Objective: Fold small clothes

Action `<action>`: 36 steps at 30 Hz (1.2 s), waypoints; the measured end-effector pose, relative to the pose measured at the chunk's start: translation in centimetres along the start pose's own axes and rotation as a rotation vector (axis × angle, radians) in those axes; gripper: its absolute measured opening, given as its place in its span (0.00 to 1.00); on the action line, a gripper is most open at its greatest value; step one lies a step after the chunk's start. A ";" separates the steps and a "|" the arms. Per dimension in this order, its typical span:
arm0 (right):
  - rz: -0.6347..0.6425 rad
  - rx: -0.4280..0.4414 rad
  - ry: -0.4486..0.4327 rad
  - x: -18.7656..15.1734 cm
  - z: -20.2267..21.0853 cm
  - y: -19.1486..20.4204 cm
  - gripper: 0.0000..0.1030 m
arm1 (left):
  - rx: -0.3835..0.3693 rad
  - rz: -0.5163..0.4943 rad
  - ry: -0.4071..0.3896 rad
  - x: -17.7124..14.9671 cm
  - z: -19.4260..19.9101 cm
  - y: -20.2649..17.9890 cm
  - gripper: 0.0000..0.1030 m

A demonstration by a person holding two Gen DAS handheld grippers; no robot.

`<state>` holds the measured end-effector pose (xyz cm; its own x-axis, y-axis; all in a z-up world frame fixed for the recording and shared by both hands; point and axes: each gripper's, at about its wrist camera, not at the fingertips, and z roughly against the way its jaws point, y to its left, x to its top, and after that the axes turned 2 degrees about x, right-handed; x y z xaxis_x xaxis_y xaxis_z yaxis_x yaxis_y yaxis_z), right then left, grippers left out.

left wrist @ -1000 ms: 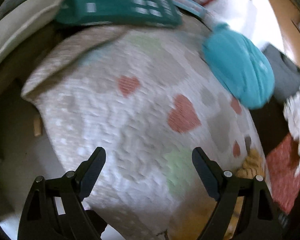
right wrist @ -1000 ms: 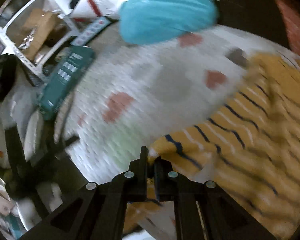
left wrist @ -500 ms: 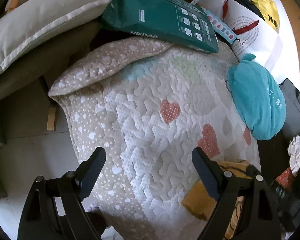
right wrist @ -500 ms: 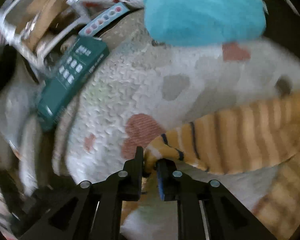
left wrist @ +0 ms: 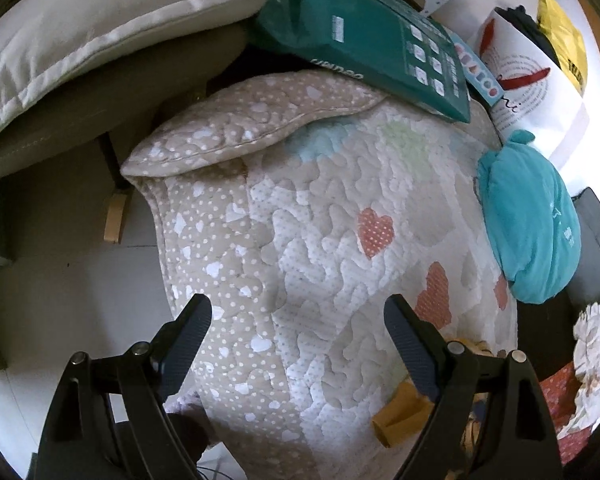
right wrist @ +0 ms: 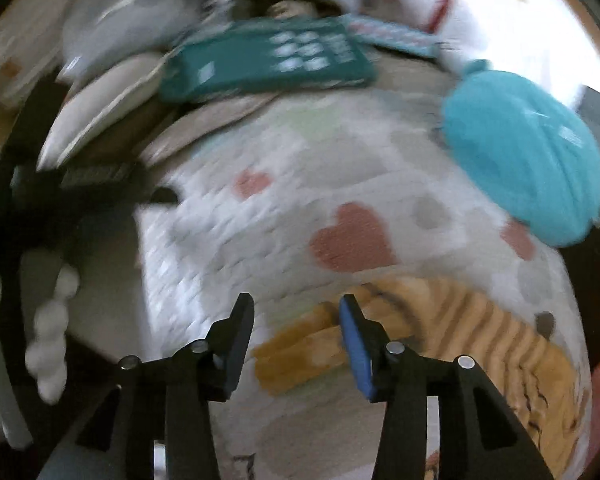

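A mustard-yellow striped small garment (right wrist: 480,344) lies on the heart-patterned quilt (right wrist: 300,200), its sleeve end (right wrist: 300,356) stretched out to the left. My right gripper (right wrist: 296,320) is open just above that sleeve end and holds nothing. In the left wrist view my left gripper (left wrist: 296,320) is open and empty above the quilt (left wrist: 320,240), and the yellow sleeve cuff (left wrist: 400,412) peeks out beside its right finger (left wrist: 412,344).
A teal bundle of fabric (left wrist: 532,232) lies on the quilt's right side. A green package (left wrist: 372,36) and a beige cushion (left wrist: 100,28) sit at the far edge. A white bag (left wrist: 532,80) stands behind. The floor (left wrist: 60,280) drops off left of the quilt.
My right gripper has opened and let go of the yellow sleeve, which now lies flat on the quilt. My left gripper has drifted left, staying open.
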<state>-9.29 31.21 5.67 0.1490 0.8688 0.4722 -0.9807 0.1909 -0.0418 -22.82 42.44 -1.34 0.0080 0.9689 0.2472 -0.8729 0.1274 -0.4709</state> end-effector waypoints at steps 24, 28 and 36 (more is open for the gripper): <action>-0.609 0.089 -0.364 3.6 14.1 -15.5 0.00 | 0.036 -0.116 0.024 -1.9 -1.0 -3.1 0.85; -0.739 -0.157 -0.323 -3.7 17.6 -22.0 0.01 | 0.028 -0.155 0.031 -2.9 -1.1 -4.3 0.85; -0.393 -0.143 -0.078 -7.3 11.5 -13.8 0.36 | 0.042 -0.131 0.024 -3.6 -0.9 -4.6 0.85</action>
<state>1.70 16.97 12.91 0.4928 0.6810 0.5417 -0.8229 0.5670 0.0358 -18.39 38.58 -0.78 0.1347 0.9495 0.2834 -0.8833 0.2447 -0.3998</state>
